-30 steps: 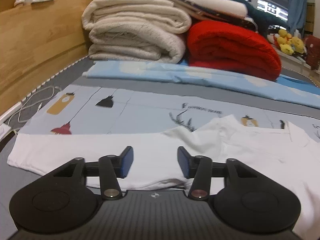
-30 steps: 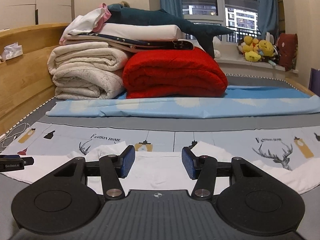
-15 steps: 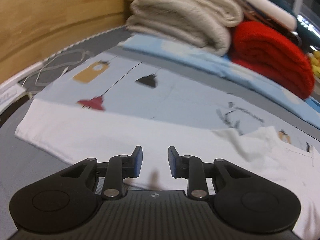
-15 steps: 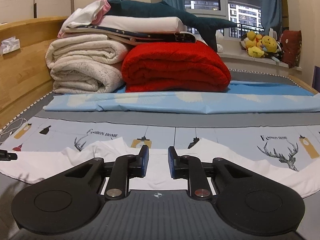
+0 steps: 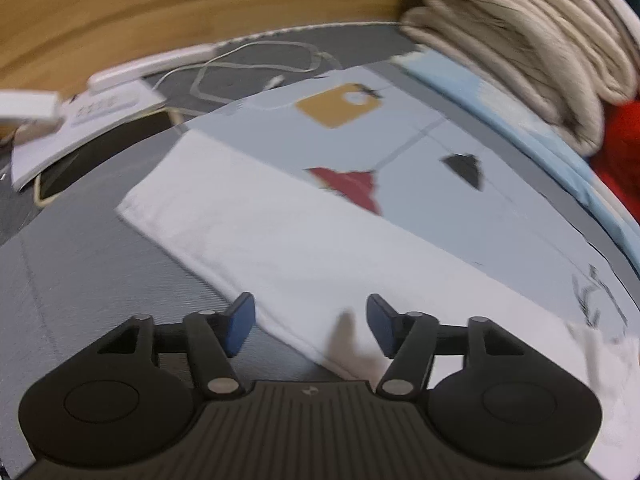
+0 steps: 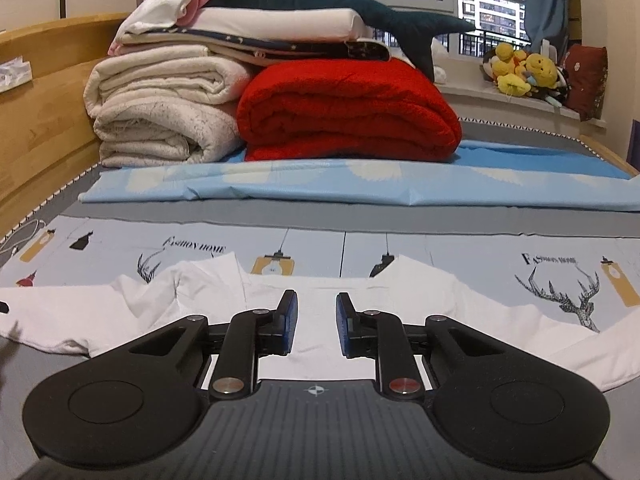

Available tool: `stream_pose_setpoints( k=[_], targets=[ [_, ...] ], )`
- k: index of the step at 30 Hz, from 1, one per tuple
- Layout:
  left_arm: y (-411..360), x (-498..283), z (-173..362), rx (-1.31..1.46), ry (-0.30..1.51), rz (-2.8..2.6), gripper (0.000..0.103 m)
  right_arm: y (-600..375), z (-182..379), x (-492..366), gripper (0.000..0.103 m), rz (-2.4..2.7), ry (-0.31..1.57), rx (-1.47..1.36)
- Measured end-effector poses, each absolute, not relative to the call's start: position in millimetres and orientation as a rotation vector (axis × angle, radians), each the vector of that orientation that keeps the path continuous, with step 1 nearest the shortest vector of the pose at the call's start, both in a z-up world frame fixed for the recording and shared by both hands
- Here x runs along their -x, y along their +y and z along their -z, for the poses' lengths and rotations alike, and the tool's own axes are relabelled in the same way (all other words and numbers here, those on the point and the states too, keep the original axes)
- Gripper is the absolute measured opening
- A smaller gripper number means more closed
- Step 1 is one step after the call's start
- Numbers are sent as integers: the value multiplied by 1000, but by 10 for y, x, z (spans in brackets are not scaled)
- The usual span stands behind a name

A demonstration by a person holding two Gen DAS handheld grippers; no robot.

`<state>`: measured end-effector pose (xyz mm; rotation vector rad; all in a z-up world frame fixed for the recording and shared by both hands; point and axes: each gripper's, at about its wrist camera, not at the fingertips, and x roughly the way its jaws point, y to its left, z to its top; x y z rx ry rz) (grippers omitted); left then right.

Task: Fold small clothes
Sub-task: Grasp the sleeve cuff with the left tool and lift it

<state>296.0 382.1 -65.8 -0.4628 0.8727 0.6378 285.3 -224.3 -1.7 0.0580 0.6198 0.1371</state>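
Wooden boards edge the bed [image 6: 280, 220], whose grey mattress carries a pale printed sheet [image 6: 460, 252] with lamps and deer. At the far end sit folded cream blankets [image 6: 160, 116], a red blanket [image 6: 348, 112], a dark plush shark [image 6: 360, 4] on top, and yellow soft toys [image 6: 524, 70] on the windowsill at far right. A white long-sleeved garment [image 6: 320, 320] lies spread flat across the near part of the sheet, sleeves reaching out left and right. The right gripper [image 6: 316, 322] hovers low over the garment's middle near the collar, its blue pads only a narrow gap apart, with cloth lying below rather than visibly pinched between them. The left gripper [image 5: 310, 324] points steeply down over the left sleeve [image 5: 280, 232], near its near hem; its jaws are opening wide, one pad over the grey mattress and one over the white cloth, gripping nothing. Beyond the sleeve's end lie a white cable [image 5: 256, 64], a booklet [image 5: 80, 120] and a phone [image 5: 80, 168], blurred.
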Motion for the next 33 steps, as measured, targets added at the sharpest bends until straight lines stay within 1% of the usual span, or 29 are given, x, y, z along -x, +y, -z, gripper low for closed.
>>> stream_pose_setpoints(
  k=[7,8,9,10,11,14,18,24,27,33],
  targets=[
    [4085,-2929,829,591,895,-690,68,-2112,78,-2912,22,-170,640,-43],
    [4061,-2940,816,582,893,-692,62,-2094,86,-2915,22,-175,641,-40],
    [4039,-2957,803,578,888,-684,53,-2069,90,-2922,22,-179,641,-35],
    [4027,-2969,796,580,884,-673,28,-2046,95,-2924,22,-184,642,-31],
    [4015,-2981,789,581,884,-666,6,-2024,99,-2927,22,-190,643,-27],
    [3896,-3021,678,519,860,-668,5,-1970,94,-2923,22,-199,642,-15],
    [3576,-3071,323,458,767,-605,5,-1958,52,-2874,22,-205,633,-4],
    [2801,-3013,-226,418,641,-420,4,-2015,-32,-2704,22,-195,624,-13],
    [2410,-2940,-333,425,632,-342,4,-2024,-96,-2585,22,-190,608,-36],
    [1821,-2857,-372,449,665,-242,4,-1955,-171,-2363,21,-189,578,-48]
  ],
)
